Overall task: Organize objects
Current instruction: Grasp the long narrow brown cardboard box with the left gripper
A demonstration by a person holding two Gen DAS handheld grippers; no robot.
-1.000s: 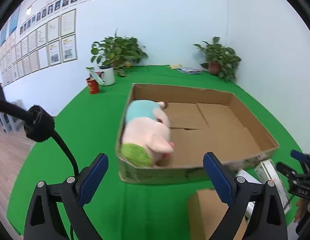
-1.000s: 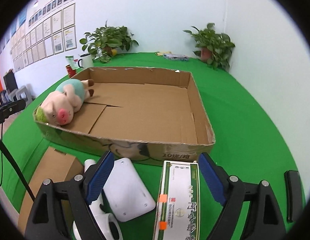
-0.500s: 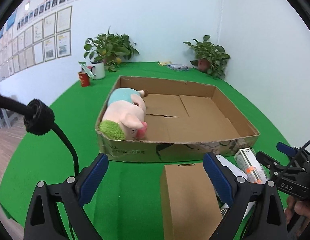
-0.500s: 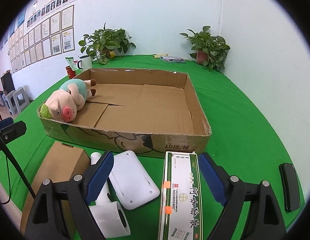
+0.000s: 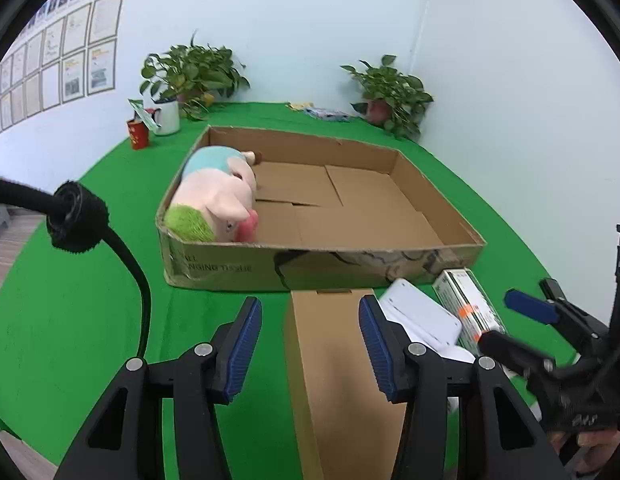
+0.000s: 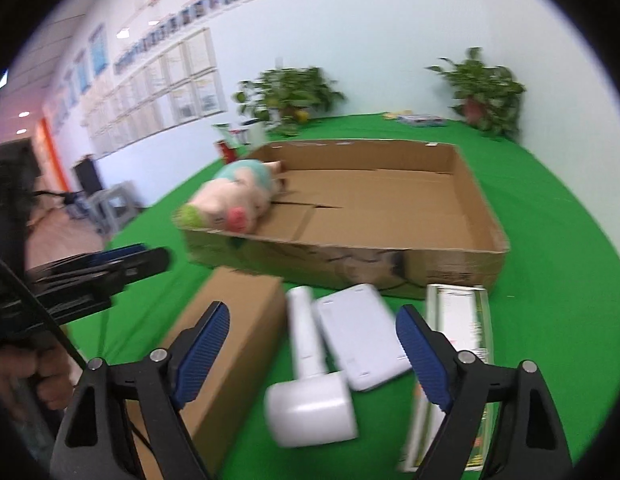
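One thing out of five is packed so far, by the look of it: the plush pig [image 5: 215, 200] lies in the cardboard tray [image 5: 422, 196] against its left wall, at about ten o'clock in the left wrist view, its long axis running along that wall with the snout toward the camera. Four things still wait on the green worktop [image 5: 69, 320] in front of the tray's near wall. Going left to right, the brown box [image 5: 334, 376] lies with its long axis pointing at twelve o'clock toward the tray, and the left tongs [image 5: 310, 344] hover over it, jaws wide and straddling it without gripping. Beside it in the right wrist view lies the white handled device [image 6: 310, 376], handle pointing toward the tray and head nearest the camera, then the flat white case [image 6: 362, 340], tilted slightly toward eleven o'clock. The right tongs [image 6: 314, 354] hang wide open and empty above those two. Farthest right, the green-and-white carton [image 6: 458, 344] lies lengthwise toward the tray.
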